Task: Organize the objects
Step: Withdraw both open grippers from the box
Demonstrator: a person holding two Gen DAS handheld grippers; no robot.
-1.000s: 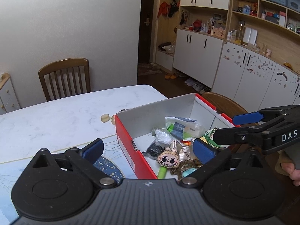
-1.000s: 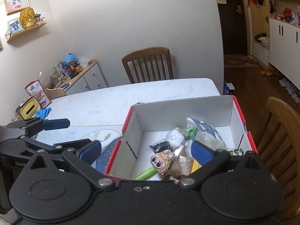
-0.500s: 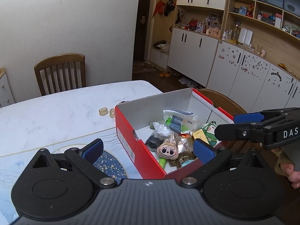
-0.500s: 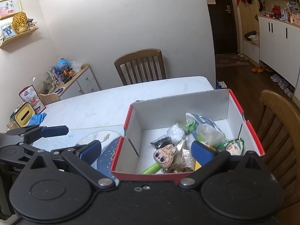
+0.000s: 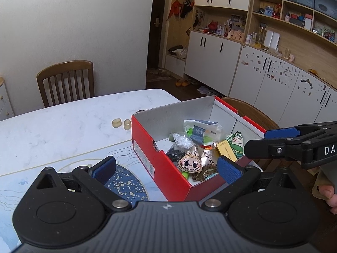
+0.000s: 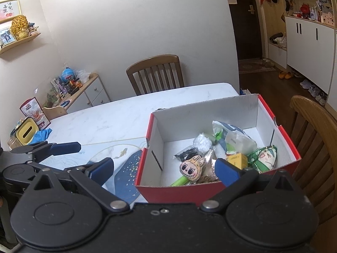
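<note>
White marble spreads across my desk (image 5: 63, 126), with a wooden chair (image 5: 65, 82) behind it and cupboards along the far wall. Next in size is the red shoebox (image 5: 168, 170), my landmark: open-topped, it sits at the desk's near right edge, its long axis running away from me toward the cupboards. Heaped in its near half are a plastic pouch (image 5: 202, 129), a green doll sachet (image 6: 263, 160), a tan monster-face charm (image 5: 189, 163) whose ears point toward the box's far wall, a yellow packet (image 5: 226, 152) and a green pen (image 6: 181, 181). Two small pale rings (image 5: 121, 124) lie on the desk just left of the box's far corner.

My left gripper (image 5: 166, 168) and right gripper (image 6: 164, 169) both stand wide open, holding nothing, short of the box's near wall. Either sorting is under way or the box is already filled; I can't tell which.
</note>
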